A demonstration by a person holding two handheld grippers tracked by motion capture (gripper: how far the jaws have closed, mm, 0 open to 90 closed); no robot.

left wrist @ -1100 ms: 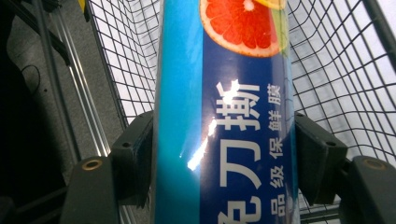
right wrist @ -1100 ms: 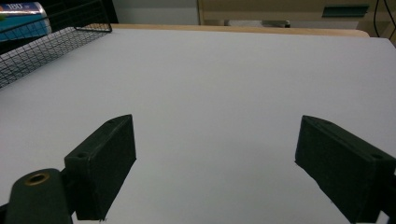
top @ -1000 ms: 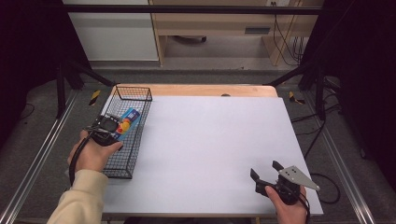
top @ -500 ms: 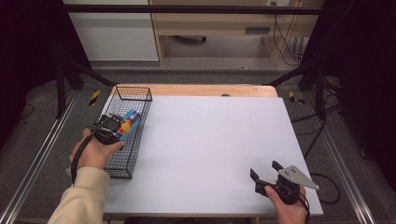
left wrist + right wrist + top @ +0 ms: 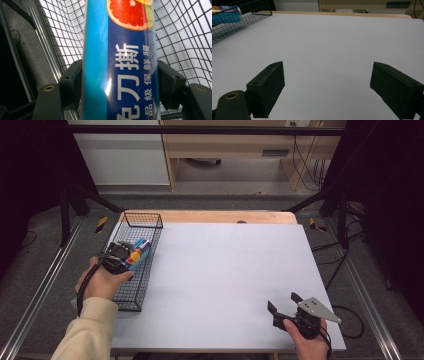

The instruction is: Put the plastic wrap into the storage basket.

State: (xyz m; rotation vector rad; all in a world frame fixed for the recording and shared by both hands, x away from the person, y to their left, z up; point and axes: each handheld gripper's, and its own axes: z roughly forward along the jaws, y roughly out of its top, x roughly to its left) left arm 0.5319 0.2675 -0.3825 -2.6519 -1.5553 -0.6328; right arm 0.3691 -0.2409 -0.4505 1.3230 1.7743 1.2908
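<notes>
1. The left gripper (image 5: 121,256) has its fingers (image 5: 71,82) clamped on a long blue box (image 5: 120,60). They press on its two narrow sides.
2. The box is glossy cardboard with a straight rectangular form. It has white characters and a picture of a cut grapefruit, and light reflects on its smooth face.
3. The box is inside the wire basket (image 5: 131,295), above the basket floor, near the middle of its length.
4. The basket is made of thin black wire in a square mesh. It is long and narrow, and it stands on the left edge of the worktop (image 5: 225,270).
5. The worktop is a flat, matt, pale grey sheet with straight edges. A strip of light wood shows along its far edge.
6. The right gripper (image 5: 286,306) is at the near right corner of the worktop, well apart from the basket. Its fingers (image 5: 268,87) are black, blocky and wide apart, with nothing between them.
7. Between the basket and the right gripper the worktop surface is bare, so there is much open room.
</notes>
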